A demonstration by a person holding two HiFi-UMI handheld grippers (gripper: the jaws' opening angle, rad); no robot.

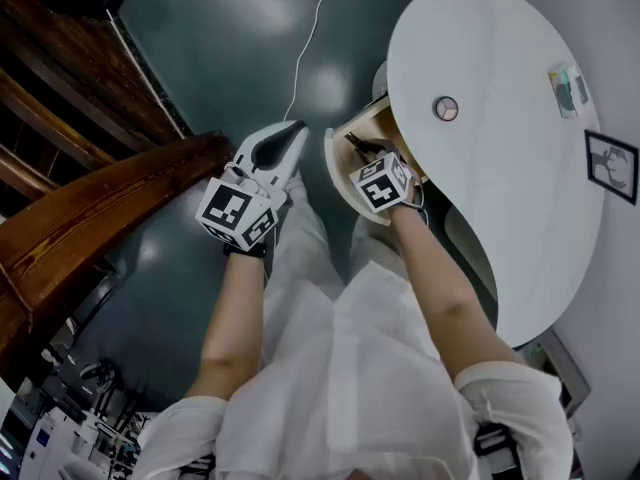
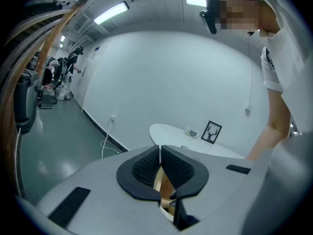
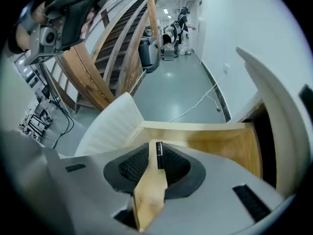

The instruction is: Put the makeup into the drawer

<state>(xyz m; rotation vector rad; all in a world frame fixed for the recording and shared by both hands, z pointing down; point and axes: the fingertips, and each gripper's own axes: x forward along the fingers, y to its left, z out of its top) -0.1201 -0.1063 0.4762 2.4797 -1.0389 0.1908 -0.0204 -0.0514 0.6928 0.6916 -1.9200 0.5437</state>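
1. Right gripper [image 3: 154, 150]: jaws slightly apart over the open drawer [image 3: 195, 127].
2. Black makeup stick [image 3: 159, 155] shows in their gap. Whether it touches a pad is unclear.
3. Left gripper [image 2: 160, 150]: jaws together, empty.

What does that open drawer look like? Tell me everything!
The drawer is pulled out from under the white table. Its front is white, curved and ribbed; its walls and floor look like pale bare wood. A small black makeup stick seems to lie on the floor inside. The right gripper hangs over it, jaws slightly apart.
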